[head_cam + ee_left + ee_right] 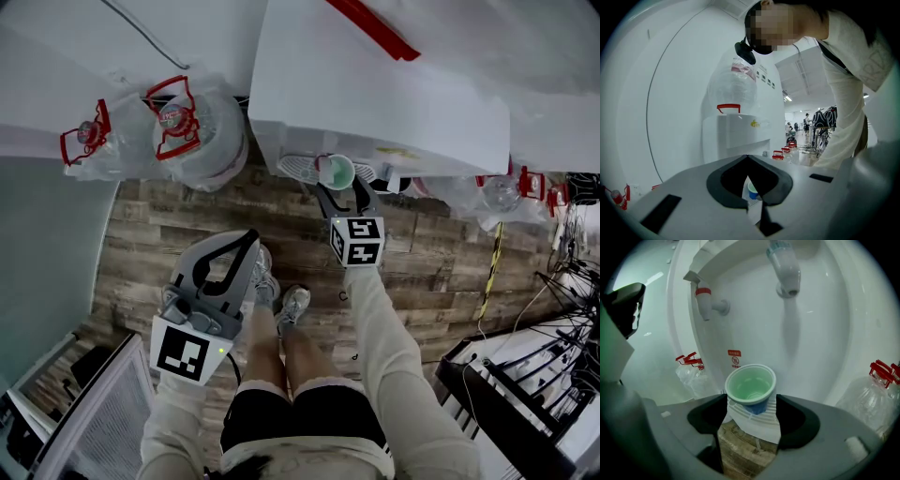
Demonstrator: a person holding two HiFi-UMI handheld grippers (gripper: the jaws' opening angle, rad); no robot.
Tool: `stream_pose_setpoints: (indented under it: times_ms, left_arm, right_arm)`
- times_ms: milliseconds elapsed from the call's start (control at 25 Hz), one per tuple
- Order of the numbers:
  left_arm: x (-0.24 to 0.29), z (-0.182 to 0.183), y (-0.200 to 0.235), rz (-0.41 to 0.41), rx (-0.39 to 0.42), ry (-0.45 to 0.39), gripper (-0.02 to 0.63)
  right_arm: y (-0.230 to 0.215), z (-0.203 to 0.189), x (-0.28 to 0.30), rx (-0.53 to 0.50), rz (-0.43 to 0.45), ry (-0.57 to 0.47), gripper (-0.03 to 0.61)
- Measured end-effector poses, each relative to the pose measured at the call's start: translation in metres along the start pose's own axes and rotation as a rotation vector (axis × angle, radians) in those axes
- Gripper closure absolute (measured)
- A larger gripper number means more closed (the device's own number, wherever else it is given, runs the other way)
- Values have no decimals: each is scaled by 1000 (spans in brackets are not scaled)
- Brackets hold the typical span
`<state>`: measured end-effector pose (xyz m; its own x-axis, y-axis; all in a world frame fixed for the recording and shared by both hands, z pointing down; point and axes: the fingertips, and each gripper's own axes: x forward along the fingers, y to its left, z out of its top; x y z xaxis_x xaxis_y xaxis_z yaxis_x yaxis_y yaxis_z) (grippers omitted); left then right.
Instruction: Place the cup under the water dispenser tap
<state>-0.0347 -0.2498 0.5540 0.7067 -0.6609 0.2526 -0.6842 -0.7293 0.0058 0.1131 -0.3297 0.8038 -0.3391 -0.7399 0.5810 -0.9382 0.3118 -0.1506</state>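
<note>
On the drip tray (759, 420), the cup (750, 386) stands upright, seemingly beneath the blue tap (783, 268): placing looks done, only withdrawal left. The right gripper (752, 401) gapes clear of the cup; the left gripper (748, 157) is closed, empty.

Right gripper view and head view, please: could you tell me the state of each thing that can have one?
Green paper cup with blue base: upright, empty, standing on the white ribbed drip tray.
Right gripper: open, fingers apart at the cup's sides.
Left gripper: shut, fingers together, empty.
</note>
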Motion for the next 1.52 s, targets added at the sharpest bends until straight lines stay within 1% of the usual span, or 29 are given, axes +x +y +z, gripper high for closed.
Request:
stream_pose_setpoints:
  times_ms: [160,200,280,320,440,520,680,880,1200,1520]
  left_arm:
    - [1,8,-6,-4,7,-8,609]
    - [1,10,-8,-4,8,-11,609]
    - [1,15,-10,-3,9,-17,609]
    - [1,17,-12,-2,8,-21,609]
    - [-1,23,-19,-2,8,-33,609]
    - [-3,28,-25,-3,9,-42,609]
    - [-9,35,-37,-3,8,-61,609]
    - [-19,43,-49,-3,4,-71,609]
    - [-38,66,-68,14,-2,-88,609]
    - [-59,92,-79,24,1,-101,609]
  right_arm:
    - [6,2,-23,3,6,-22,258]
    - [8,4,-29,5,10,-29,267]
    - [10,8,-41,2,9,-45,319]
    - [11,10,-47,-4,5,-55,357]
    - [11,22,-65,-43,-14,-90,503]
    - [12,30,-76,-71,-16,-110,569]
    - [19,43,-98,-100,8,-146,569]
    - [29,58,-129,-125,15,-189,569]
    - [40,78,-185,-139,13,-237,569]
    - [56,95,-233,-128,3,-272,569]
